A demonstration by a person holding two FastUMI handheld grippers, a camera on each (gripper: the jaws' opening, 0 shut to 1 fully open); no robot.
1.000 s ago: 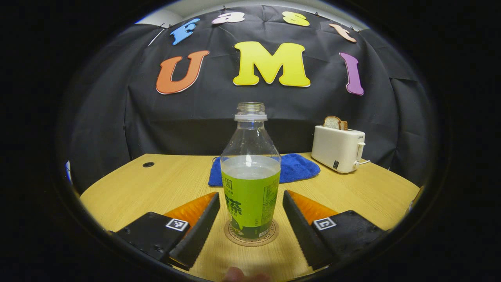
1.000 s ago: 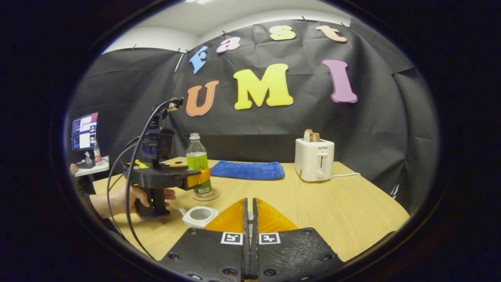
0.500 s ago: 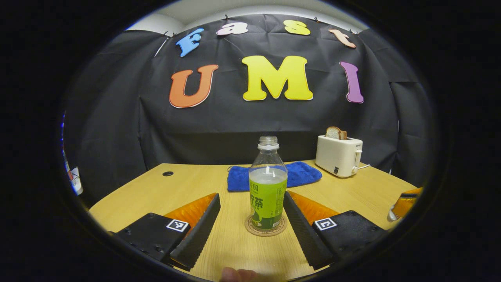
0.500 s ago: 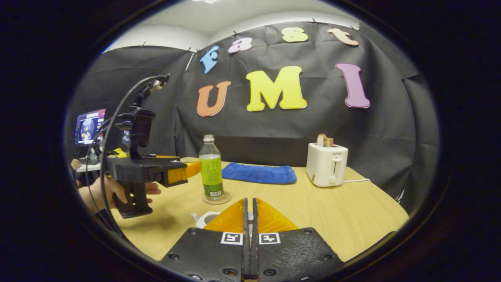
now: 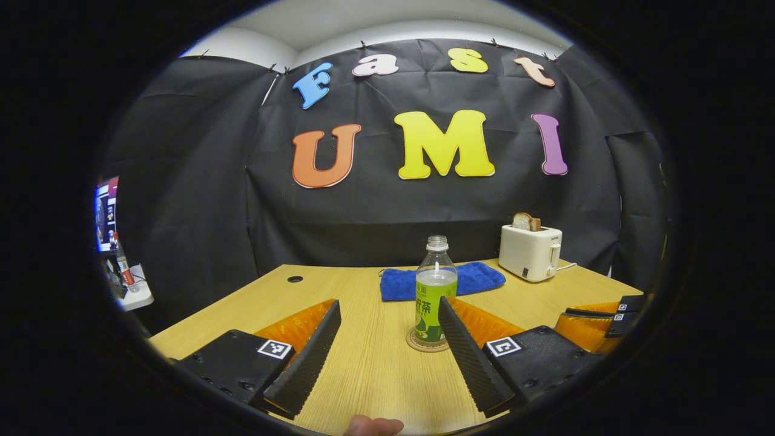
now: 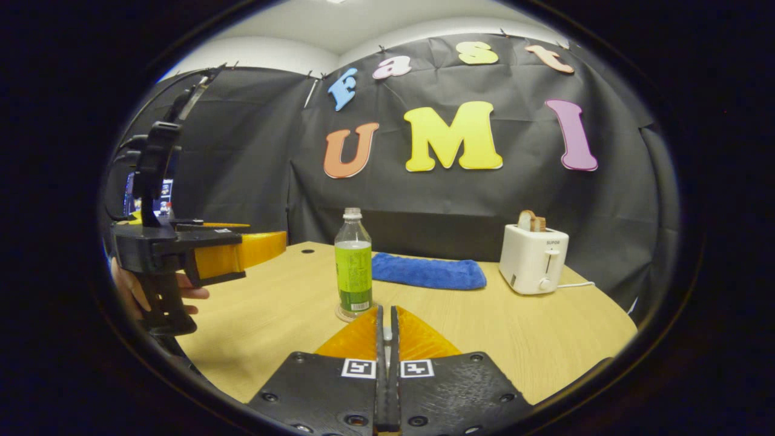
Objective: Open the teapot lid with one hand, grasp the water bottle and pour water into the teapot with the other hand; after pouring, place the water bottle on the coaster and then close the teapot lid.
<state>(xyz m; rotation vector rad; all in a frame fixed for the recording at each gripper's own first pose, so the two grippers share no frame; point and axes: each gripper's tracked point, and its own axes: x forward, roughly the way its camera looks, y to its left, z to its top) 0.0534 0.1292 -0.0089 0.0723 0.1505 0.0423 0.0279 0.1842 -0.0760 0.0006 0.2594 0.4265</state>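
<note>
Wood-grain bench (image 5: 363,375) shows between our left gripper (image 5: 387,339) fingers, which stand wide apart and hold nothing. Our right gripper (image 6: 385,339) fingers are pressed together; whether they pinch the lid we cannot tell. The water bottle (image 5: 435,290) stands upright on its coaster (image 5: 427,344), so we judge pouring and placing done and only closing the teapot left. Against a second ago, our left gripper has drawn back from the bottle, and the teapot has slipped from the right gripper view.
</note>
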